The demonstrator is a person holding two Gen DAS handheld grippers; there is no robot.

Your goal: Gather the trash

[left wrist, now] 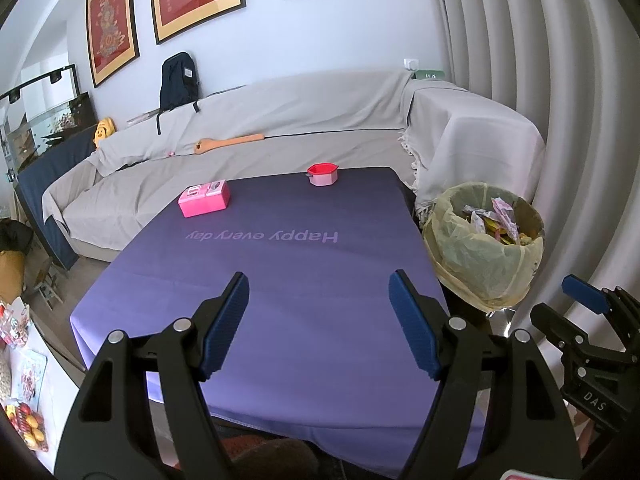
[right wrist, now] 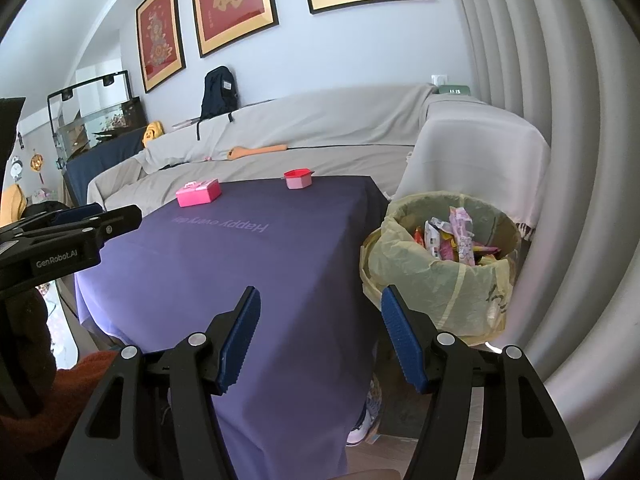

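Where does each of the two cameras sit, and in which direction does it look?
Left wrist view: on the left gripper, facing over the purple tablecloth toward the sofa; its open fingers show, with the right gripper at the right edge.
Right wrist view: on the right gripper, facing the same way but nearer the trash bin; its open fingers show, with the left gripper at the left edge.
Shared: tablecloth, pink box, small pink cup, bin, sofa.

Purple tablecloth [left wrist: 280, 280] with pale lettering, hot pink box [left wrist: 205, 199] on it, red-rimmed pink cup [left wrist: 323, 174] behind, yellow-lined bin [right wrist: 440, 272] beside it.
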